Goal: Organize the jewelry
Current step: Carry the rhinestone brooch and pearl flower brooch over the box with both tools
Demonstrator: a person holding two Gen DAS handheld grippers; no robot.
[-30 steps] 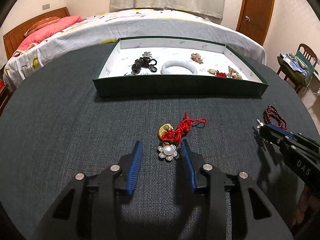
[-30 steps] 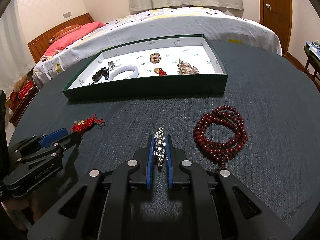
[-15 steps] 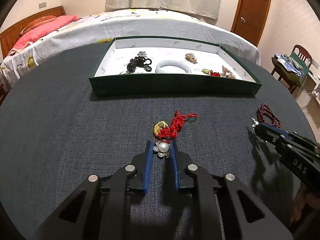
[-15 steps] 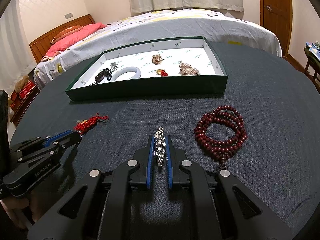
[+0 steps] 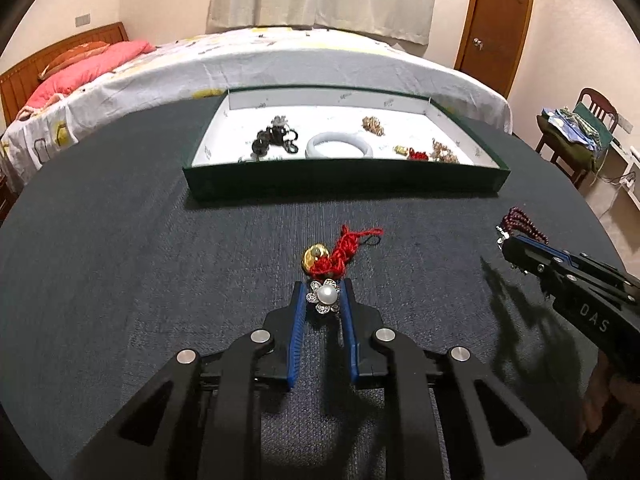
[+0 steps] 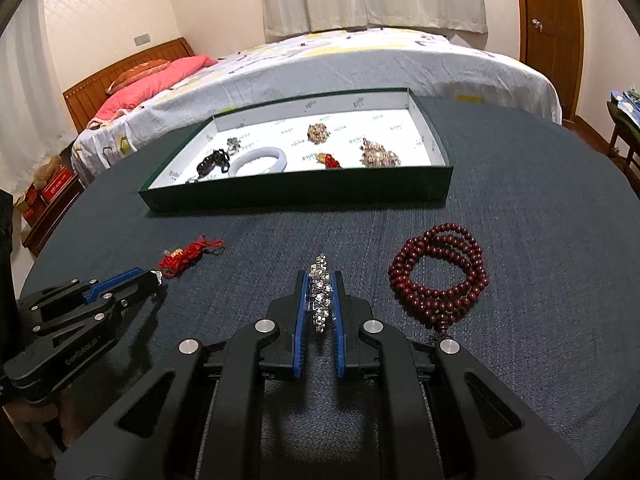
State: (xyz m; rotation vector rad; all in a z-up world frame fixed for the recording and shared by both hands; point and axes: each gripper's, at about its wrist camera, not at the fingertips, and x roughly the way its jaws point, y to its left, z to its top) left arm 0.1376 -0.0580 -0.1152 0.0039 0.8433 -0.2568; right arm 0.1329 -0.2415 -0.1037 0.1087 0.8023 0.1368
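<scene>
Both grippers are clamped on jewelry lying on the dark table, short of the tray.

The left gripper (image 5: 323, 294) is seen closed around the pearl flower brooch (image 5: 325, 297), its blue pads pressed against both sides of it; the brooch is joined to a red knotted cord charm (image 5: 338, 254) with a gold piece, stretched out on the table (image 5: 120, 272) just beyond the fingertips. The right gripper (image 6: 320, 284) is held tight on a crystal brooch (image 6: 321, 298), which is pinched lengthwise between the pads. A coil of dark red prayer beads (image 6: 440, 276) is left lying just to its right. Farther back, the green tray (image 6: 296, 194) is set on the table, with a pale bangle (image 6: 260, 160) and other small pieces already placed inside.
</scene>
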